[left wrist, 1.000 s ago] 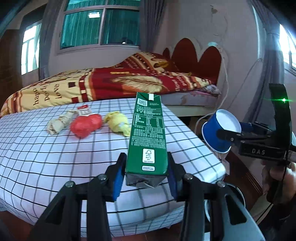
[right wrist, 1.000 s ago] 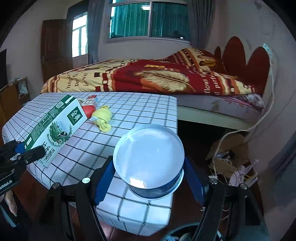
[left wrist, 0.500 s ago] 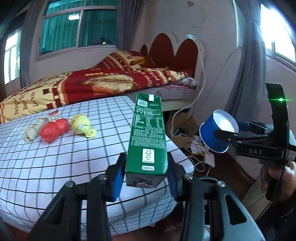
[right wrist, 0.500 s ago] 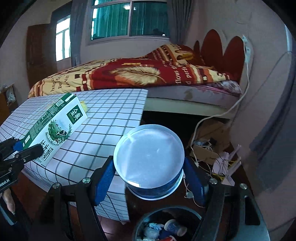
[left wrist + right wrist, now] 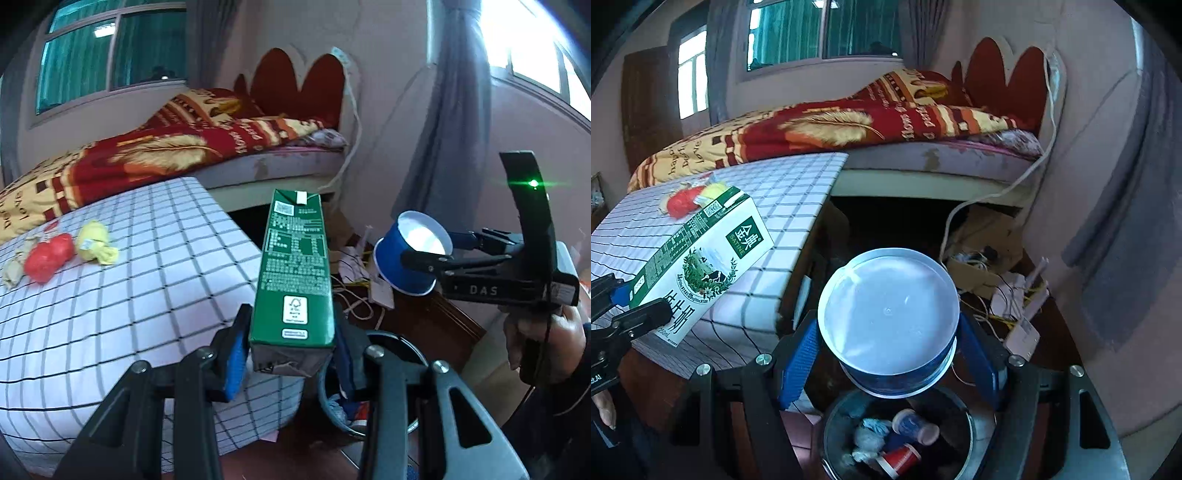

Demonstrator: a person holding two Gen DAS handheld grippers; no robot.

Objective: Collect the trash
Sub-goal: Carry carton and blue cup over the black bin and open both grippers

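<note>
Holding item one: a tall green cardboard milk carton (image 5: 295, 269), which my left gripper (image 5: 291, 354) is clamping by its lower end between blue pads, the carton tilting out beyond the corner of the table draped in a white black-checked cloth (image 5: 147, 280).

Item two: a blue paper cup with a white inside (image 5: 888, 325), which my right gripper (image 5: 890, 354) is grasping by its sides, mouth facing the camera, directly above the round dark trash bin (image 5: 967, 424) standing on the floor just beside that table.

Items three to five are lying on the table's far part, well apart from the bin: a crumpled yellow wrapper (image 5: 96, 246), a crumpled red wrapper (image 5: 48, 257), and a crumpled beige paper scrap (image 5: 13, 267).

Bin contents: small cups and crumpled scraps.
</note>
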